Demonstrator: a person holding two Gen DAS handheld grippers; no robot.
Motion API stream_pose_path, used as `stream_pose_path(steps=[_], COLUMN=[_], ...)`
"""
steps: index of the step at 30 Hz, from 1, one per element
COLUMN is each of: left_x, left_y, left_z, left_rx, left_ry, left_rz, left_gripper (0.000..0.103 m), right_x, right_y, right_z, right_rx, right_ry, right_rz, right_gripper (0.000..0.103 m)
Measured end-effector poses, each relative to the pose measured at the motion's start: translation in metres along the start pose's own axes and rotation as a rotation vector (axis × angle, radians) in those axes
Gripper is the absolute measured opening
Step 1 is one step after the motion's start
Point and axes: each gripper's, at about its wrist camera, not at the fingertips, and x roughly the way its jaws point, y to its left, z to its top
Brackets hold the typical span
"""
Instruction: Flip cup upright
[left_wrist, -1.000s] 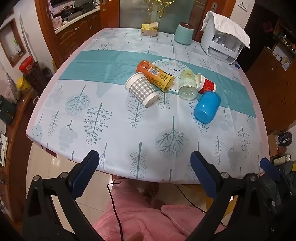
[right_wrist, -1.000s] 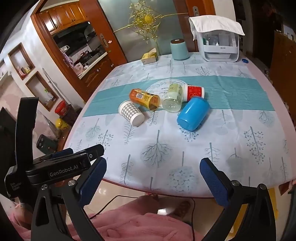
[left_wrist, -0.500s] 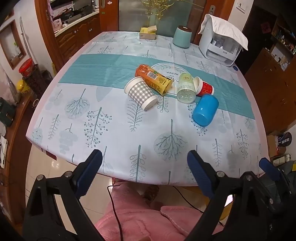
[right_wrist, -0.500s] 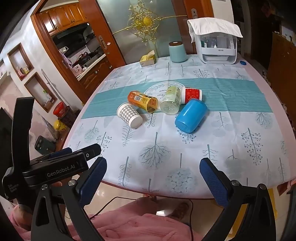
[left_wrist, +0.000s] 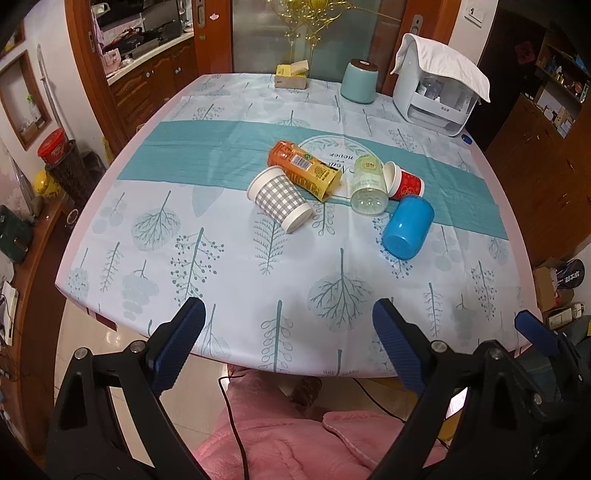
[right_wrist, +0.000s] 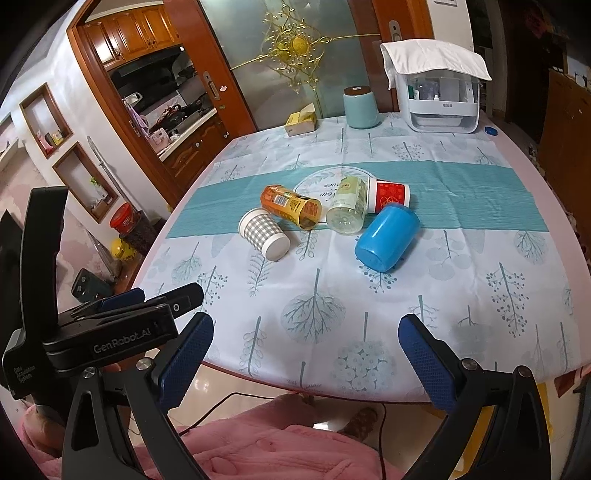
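Right wrist view: blue cup (right_wrist: 386, 238) is seen tipped ahead of the right tongs (right_wrist: 304, 354), base nearest, both tongs (left_wrist: 286, 347) spread wide, empty.

Grey-checked cup (left_wrist: 279, 198), blue cup (left_wrist: 407, 231), teal-banded tablecloth (left_wrist: 207, 155).

Everything's tipped over mid counter (left_wrist: 236, 295). Taking the clear cup (left_wrist: 367, 184) as landmark: carton (left_wrist: 304, 171) lies left of it, checked cup (left_wrist: 279, 199) further left and nearer, small cup (left_wrist: 404, 182) touches its right, big cup (left_wrist: 406, 230) sits near-right.
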Motion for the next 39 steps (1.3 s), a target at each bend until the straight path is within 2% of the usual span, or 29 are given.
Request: stream_pose_path(steps=[8,22,30,39], left_x=[-0.008,-0.027,-0.030,-0.010], left_y=[-0.008,-0.028,-0.027,-0.023], left_z=[0.003,-0.011,-0.003,0.026], left_rx=[0.023,0.070,0.097,0.172], left_ry=[-0.032,-0.073,-0.087,-0.080], left_rz=[0.005,0.008,0.018,0.016], left_gripper=[0.091,0.091,0.091,0.091], right_x=[-0.006,-0.020,-0.022,-0.006], right_y=[-0.004,-0.016,-0.023,-0.012], right_z=[0.003,-0.004,0.002,0.012], right_rx=[0.010,0.028,0.075,0.046], right_ry=[-0.018,-0.036,-0.079,-0.124], right_rz=[0.013,0.019,0.016,-0.007], right_gripper=[0.102,0.102,0.102,0.102])
